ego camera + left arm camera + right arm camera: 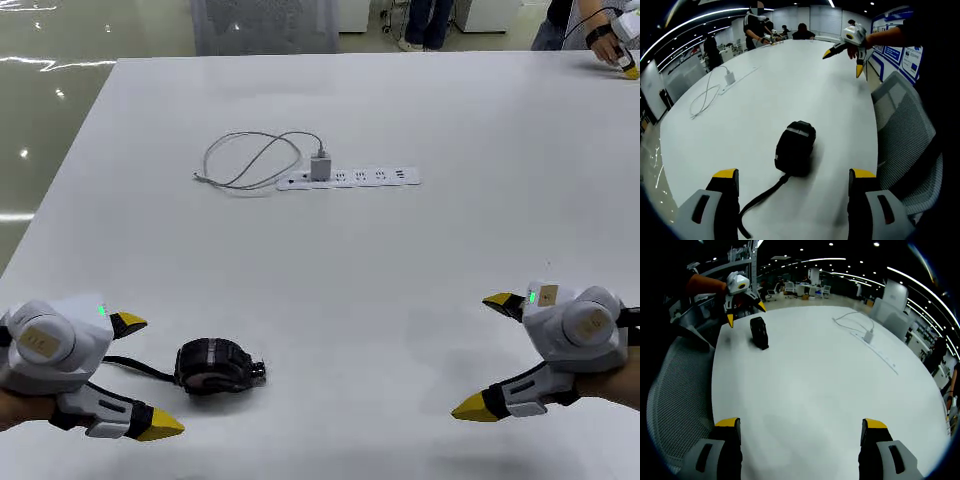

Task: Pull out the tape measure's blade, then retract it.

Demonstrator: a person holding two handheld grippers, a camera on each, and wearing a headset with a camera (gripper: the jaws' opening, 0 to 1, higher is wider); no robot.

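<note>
A black tape measure (213,365) lies on the white table near its front left, with a black wrist strap trailing left toward my left gripper (145,375). That gripper is open, its yellow-tipped jaws spread on either side of the strap, just short of the case. In the left gripper view the tape measure (795,146) sits a little ahead between the jaws, blade not drawn out. My right gripper (487,353) hovers open at the front right, well apart from the case. In the right gripper view the tape measure (759,332) stands far off beside the left gripper (744,310).
A white power strip (350,178) with a plugged charger and a coiled white cable (250,160) lies at the table's middle. Another person's hand with a gripper (615,45) works at the far right corner. A mesh chair (905,130) stands by the table edge.
</note>
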